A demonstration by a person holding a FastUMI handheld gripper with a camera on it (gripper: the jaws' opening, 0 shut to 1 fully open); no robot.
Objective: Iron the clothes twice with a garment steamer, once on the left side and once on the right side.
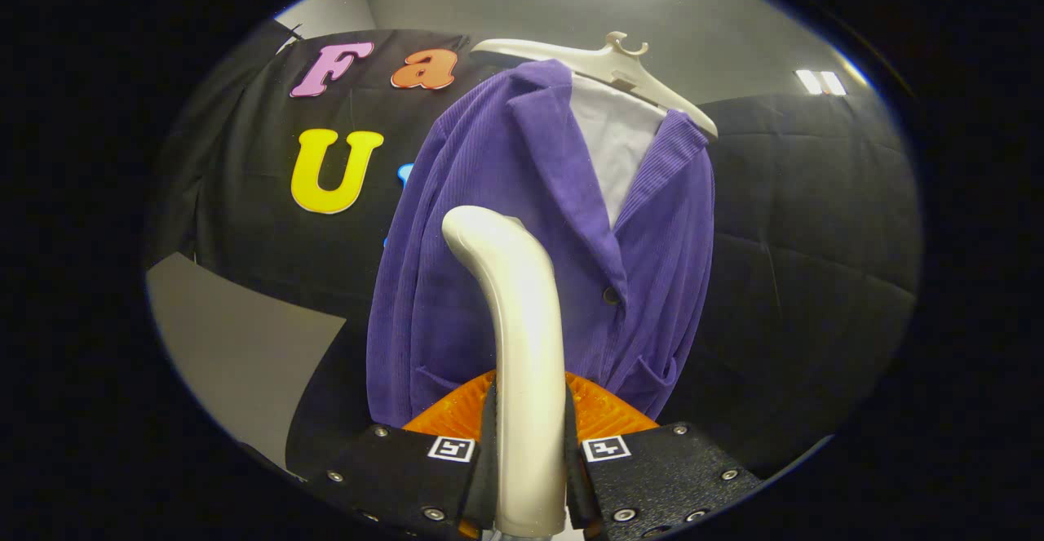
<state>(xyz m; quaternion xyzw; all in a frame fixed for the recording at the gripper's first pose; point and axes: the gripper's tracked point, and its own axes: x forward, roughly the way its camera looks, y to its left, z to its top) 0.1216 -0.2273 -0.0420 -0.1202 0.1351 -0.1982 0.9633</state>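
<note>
- Between our fingers, the gripper (528, 476) was clamped on the steamer handle (522, 345), both fingers pressing its sides so the tool would not swivel.
- At twelve o'clock beyond the handle hung the purple jacket (489, 239), near its left front panel.
- A white hanger (603, 64) kept it upright for steaming.

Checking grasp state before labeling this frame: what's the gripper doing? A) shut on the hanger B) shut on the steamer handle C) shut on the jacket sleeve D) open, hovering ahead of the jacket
B: the gripper has both fingers pressed against the pale steamer handle, which rises between them, with the purple jacket on its white hanger hanging beyond, untouched by the fingers.
</note>
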